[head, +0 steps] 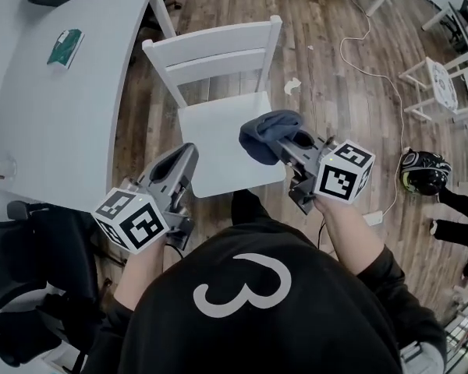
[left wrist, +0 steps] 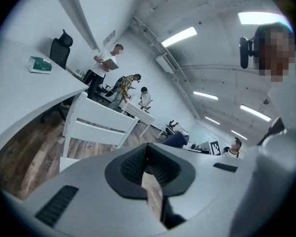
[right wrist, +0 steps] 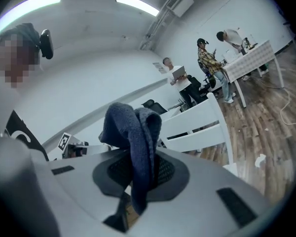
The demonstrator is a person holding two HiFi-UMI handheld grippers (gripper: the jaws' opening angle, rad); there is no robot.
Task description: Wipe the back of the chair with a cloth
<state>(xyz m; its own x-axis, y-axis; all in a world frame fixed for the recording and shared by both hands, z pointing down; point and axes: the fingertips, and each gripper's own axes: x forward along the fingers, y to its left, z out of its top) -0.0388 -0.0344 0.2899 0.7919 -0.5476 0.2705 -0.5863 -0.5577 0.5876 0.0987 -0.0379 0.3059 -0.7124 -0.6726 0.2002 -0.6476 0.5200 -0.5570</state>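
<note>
Wooden flooring (head: 335, 68) carried a curved grey table (head: 62, 100) and a white chair (head: 218, 158), its slatted back (head: 214, 49) on the far side from the person. The right gripper (head: 287, 142) was clenched on a dark blue cloth (head: 265, 133) above the seat's front right, clear of the back. The left gripper (head: 189, 153) was closed on nothing beside the seat's front left corner.

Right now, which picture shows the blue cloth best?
The right gripper view: the cloth is big and close, pinched in the right gripper. The head view shows it smaller, by the chair seat. The left gripper view barely shows it.
</note>
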